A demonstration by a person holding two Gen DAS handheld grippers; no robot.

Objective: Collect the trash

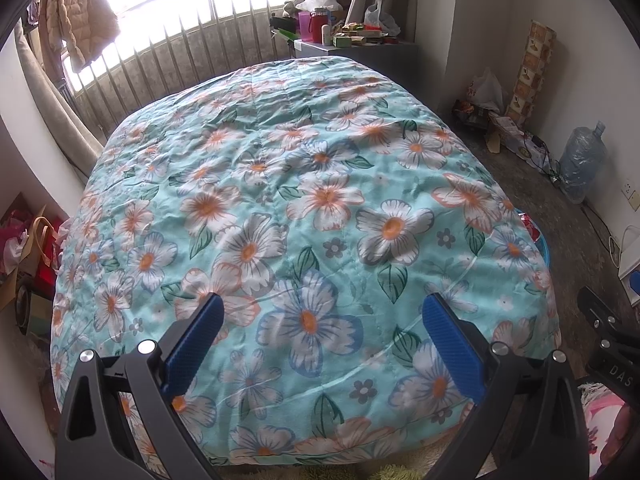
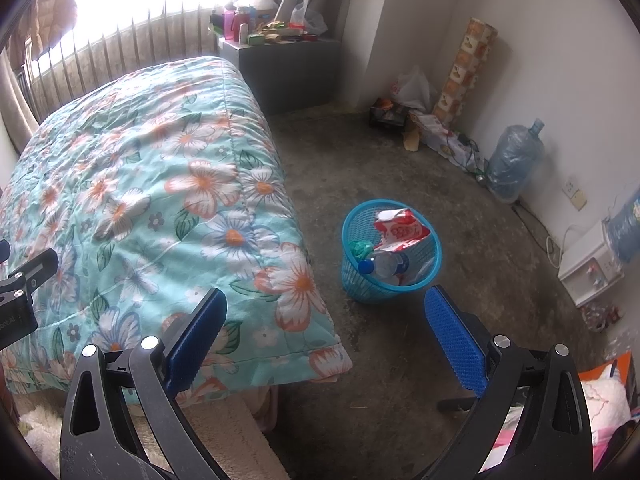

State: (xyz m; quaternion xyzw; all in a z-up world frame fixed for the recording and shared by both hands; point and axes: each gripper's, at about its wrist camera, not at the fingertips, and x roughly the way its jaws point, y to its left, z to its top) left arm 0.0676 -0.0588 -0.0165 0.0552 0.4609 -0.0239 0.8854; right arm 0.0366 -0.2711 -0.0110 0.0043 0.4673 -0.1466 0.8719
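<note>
1. Blue plastic makes up the trash basket point(image 2: 390, 276), which stands on the grey floor point(image 2: 400, 168) just beside the bed's flowered quilt point(image 2: 152, 200).
2. Trash already lies in the basket: a clear bottle point(image 2: 386, 264) with a blue cap, a red and white wrapper point(image 2: 400, 230) and something small and green point(image 2: 360, 247).
3. The bottle lies on its side, with its cap end pointing to the left of the right wrist view.
4. The right gripper point(image 2: 326, 312) is spread wide with nothing in it. The basket sits ahead of it, between its two fingers in the view, a bit to the right.
5. The left gripper point(image 1: 323, 314) is wide apart too and holds nothing. It hangs over the quilt, and only a small bit of the basket shows past the quilt's right edge.
6. So the right gripper is nearer the basket, and it looks like the one to use there.
7. No loose trash shows on the quilt, so most of the job seems done.
</note>
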